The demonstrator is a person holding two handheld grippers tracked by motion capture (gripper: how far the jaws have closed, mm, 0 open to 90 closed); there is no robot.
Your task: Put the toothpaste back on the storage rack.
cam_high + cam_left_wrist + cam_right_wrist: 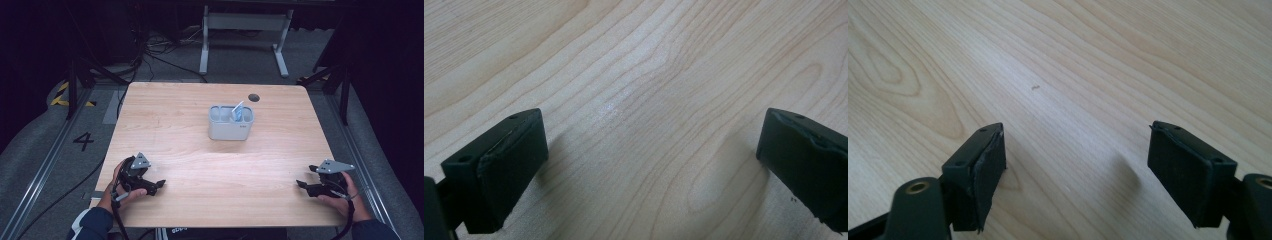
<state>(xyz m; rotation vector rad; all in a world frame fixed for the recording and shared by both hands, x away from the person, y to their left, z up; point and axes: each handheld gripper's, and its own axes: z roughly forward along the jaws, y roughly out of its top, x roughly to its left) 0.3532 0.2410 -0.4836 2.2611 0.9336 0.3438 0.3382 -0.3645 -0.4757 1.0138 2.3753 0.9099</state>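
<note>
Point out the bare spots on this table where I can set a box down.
The table is bare nearly everywhere. The widest patch lies between the left gripper and right gripper, in front of the grey holder. Both sides of the holder are free too. Only the centre rear, around the holder and the dark hole, is taken.

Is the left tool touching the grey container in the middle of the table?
Apart. The high view shows the left tool near the table's front edge, with bare wood between it and the grey container.

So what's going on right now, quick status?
Left gripper and right gripper both open, empty, low at the near table edge. Grey holder with blue-white packet stands mid-table, untouched. Nothing in between.
</note>
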